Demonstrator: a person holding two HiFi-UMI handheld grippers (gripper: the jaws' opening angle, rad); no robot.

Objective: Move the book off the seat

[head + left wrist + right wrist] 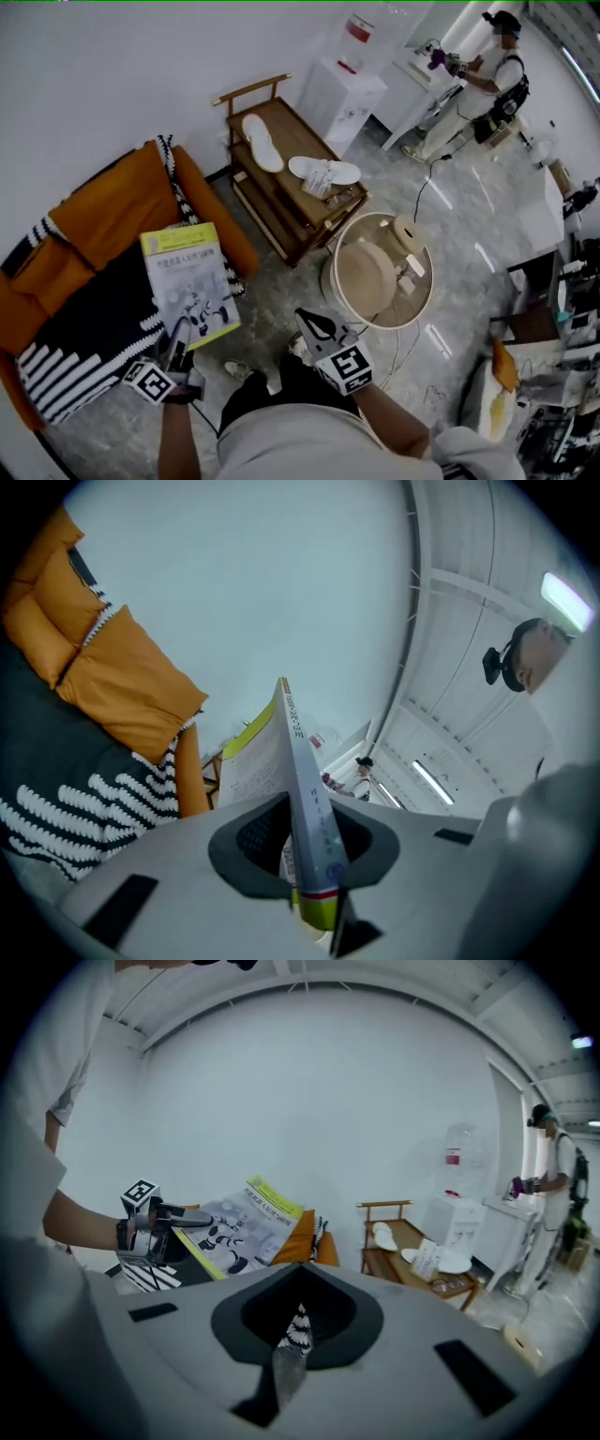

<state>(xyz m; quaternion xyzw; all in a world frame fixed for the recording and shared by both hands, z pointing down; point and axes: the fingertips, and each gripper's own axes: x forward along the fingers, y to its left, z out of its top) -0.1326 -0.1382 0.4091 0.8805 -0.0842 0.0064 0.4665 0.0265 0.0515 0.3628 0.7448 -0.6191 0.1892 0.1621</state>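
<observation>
The book [187, 281], with a yellow-green and white cover, is held up tilted above the front of the orange sofa [103, 216], clear of the seat's black blanket with white stripes [84, 347]. My left gripper [178, 336] is shut on the book's lower edge. In the left gripper view the book's spine [298, 761] stands upright between the jaws of the left gripper [305, 860]. My right gripper [309, 321] is to the right of the book, shut and empty. The right gripper view shows the right gripper [292, 1335], the book [248, 1227] and the left gripper [178, 1222].
A low wooden rack [281, 187] with white slippers stands right of the sofa. A round beige stool-like tub [380, 272] sits on the marble floor in front of me. A water dispenser [342, 94] and a person [478, 80] are at the back right. Cluttered desks line the right edge.
</observation>
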